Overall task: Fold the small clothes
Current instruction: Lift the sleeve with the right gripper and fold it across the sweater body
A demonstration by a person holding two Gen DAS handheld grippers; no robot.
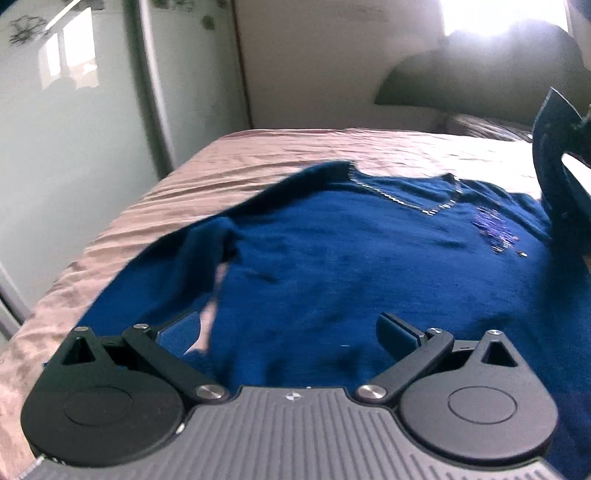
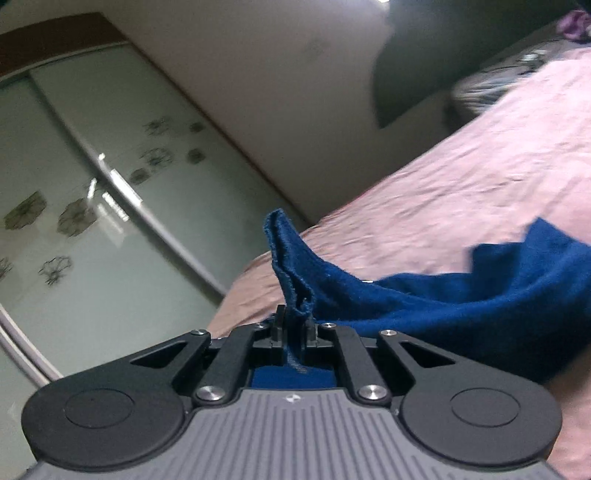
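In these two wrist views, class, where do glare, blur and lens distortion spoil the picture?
Left wrist view: the window blows out white, and the blue sweater is motion-smeared. Right wrist view: the wardrobe doors bow from fisheye and carry reflections; the right gripper pinching the sweater is sharper than the bed.
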